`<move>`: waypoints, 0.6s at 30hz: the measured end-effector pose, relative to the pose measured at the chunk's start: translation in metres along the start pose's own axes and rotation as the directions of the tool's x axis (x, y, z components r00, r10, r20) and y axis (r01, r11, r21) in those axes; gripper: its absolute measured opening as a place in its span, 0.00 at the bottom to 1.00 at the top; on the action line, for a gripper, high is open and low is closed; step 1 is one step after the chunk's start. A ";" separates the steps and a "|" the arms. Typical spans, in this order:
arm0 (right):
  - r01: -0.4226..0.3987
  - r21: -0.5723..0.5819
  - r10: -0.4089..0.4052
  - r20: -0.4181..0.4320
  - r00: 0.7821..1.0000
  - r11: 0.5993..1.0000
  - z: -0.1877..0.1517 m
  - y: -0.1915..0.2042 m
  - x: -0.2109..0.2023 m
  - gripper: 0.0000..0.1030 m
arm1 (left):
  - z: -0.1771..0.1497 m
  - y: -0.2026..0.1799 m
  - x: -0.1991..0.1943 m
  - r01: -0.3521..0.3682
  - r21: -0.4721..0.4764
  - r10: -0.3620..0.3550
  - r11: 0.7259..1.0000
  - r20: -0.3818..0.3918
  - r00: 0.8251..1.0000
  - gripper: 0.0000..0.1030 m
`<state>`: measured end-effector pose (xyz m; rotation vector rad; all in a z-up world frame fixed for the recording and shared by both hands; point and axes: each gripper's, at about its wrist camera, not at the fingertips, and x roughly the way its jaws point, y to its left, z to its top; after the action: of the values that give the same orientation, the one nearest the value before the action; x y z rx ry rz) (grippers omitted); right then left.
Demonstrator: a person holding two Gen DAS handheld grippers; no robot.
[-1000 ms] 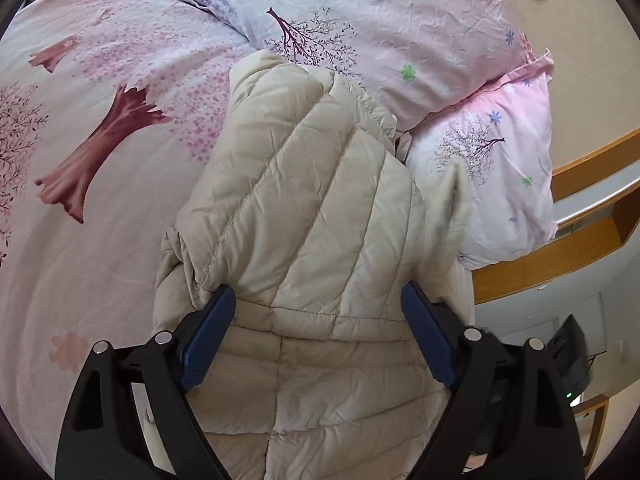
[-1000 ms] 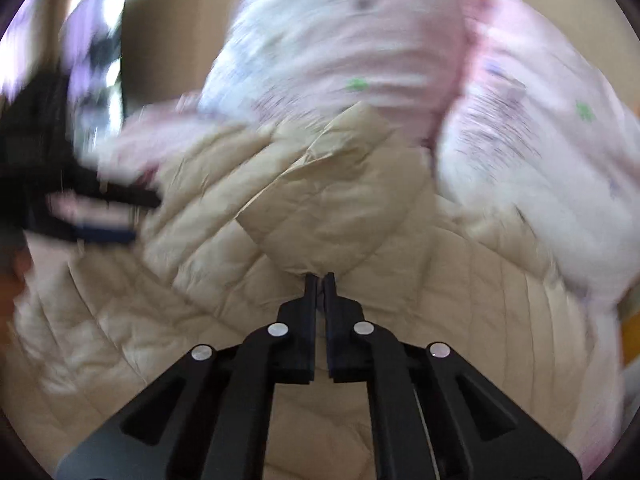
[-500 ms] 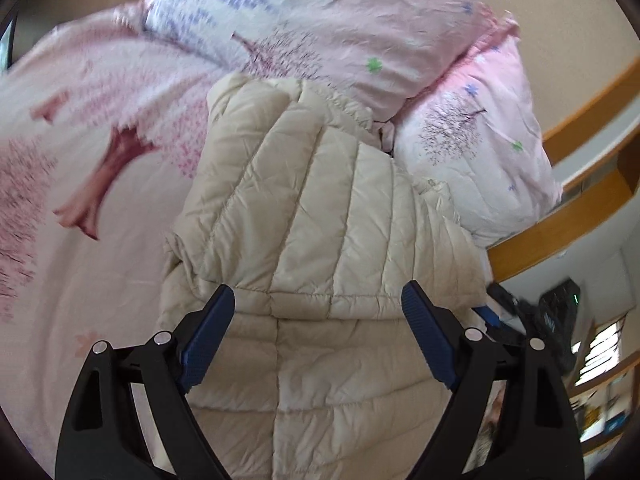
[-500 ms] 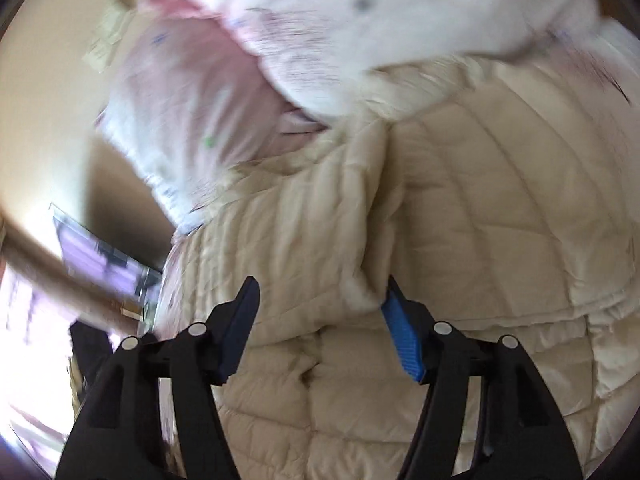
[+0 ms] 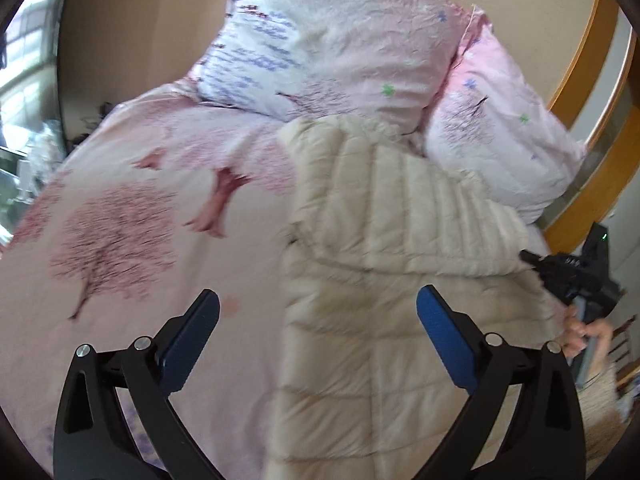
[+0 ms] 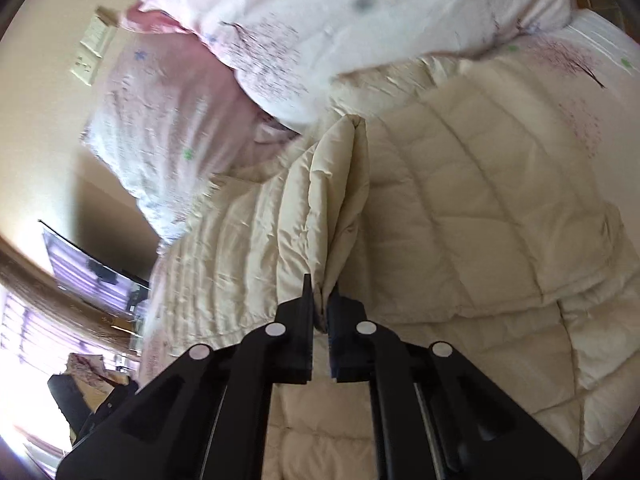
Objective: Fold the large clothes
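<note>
- Cream quilted jacket (image 5: 400, 280) spread on the pink tree-print bedspread (image 5: 140, 220), upper end just beside two pillows (image 5: 352, 40).
- One padded section doubled over the body, its fold edge running across the middle in the left wrist view.
- Raised ridge of jacket fabric (image 6: 340, 200) pinched between the pressed-together fingers of the right gripper (image 6: 320, 300), pulled up off the layer beneath.
- Seen from the left wrist view as a black tool (image 5: 568, 276) at the jacket's right edge, gripped by a bare hand.
- Left gripper (image 5: 318, 320) spread wide, blue pads (image 5: 444, 340) apart, hovering over the jacket's left edge and the bedspread, holding nothing.
- Wooden bed frame (image 5: 588, 60) curving behind the pillows.
</note>
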<state>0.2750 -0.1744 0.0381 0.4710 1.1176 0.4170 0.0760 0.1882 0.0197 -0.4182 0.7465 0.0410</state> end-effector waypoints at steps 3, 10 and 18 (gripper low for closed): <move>0.059 0.036 -0.057 -0.048 0.997 0.998 -0.005 -0.013 0.014 0.07 | -0.015 0.007 -0.004 -0.040 0.030 0.041 0.999 -0.033 0.999 0.97; 0.029 -0.045 -0.032 -0.067 0.997 0.999 -0.012 -0.013 -0.025 0.53 | -0.046 0.018 -0.021 0.029 0.040 -0.026 0.999 -0.085 0.996 0.97; 0.084 -0.116 -0.089 -0.039 0.995 0.990 -0.060 -0.071 -0.140 0.70 | -0.074 0.036 -0.031 0.180 -0.070 -0.189 0.981 -0.174 0.966 0.82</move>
<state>0.1725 -0.2998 0.0823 0.3130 1.1459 0.4151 -0.0016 0.1957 -0.0213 -0.5463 0.8826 -0.1540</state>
